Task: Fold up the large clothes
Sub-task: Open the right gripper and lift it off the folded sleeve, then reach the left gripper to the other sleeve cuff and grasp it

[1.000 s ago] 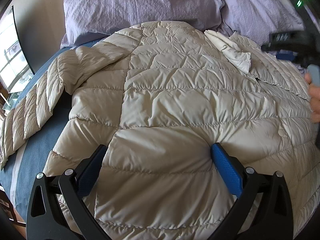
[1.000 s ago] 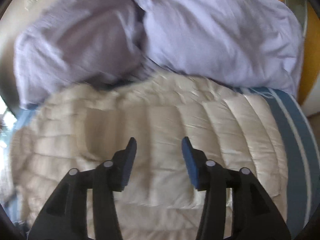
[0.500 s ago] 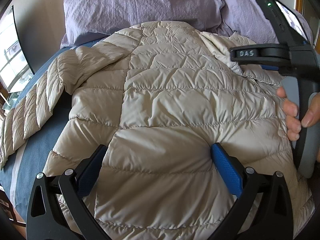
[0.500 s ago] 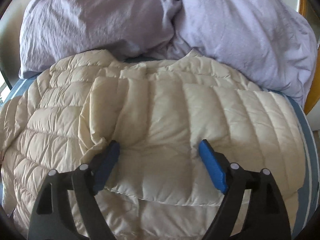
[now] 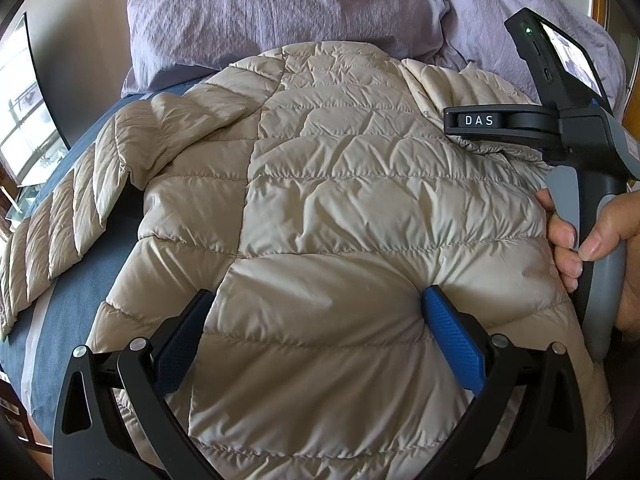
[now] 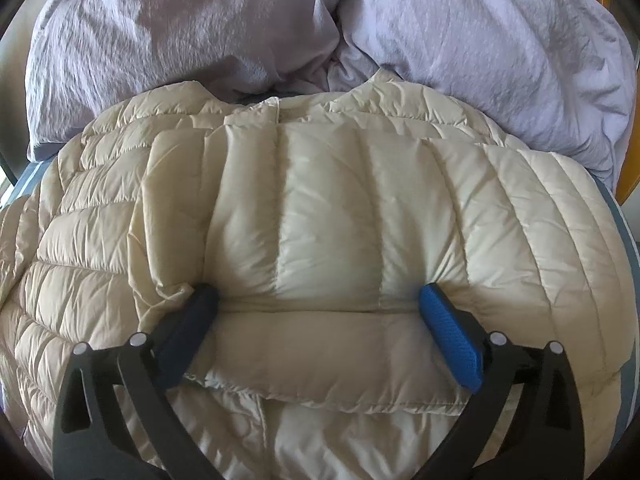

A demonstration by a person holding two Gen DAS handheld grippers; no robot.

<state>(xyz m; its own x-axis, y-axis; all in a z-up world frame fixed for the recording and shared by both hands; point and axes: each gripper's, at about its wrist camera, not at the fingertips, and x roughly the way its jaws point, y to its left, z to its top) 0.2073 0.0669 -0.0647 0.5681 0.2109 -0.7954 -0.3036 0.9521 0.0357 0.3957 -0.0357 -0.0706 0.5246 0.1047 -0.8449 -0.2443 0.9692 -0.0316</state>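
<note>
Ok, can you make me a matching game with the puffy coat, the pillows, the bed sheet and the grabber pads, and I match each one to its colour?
Things:
1. quilted puffer jacket
2. crumpled pillows
3. bed sheet
4. ribbed pad on the left gripper's fingers

Colours:
A. bright blue
B. lilac
C. beige
D. dusty blue

Pairs: 1-C, 2-B, 3-D, 4-A
</note>
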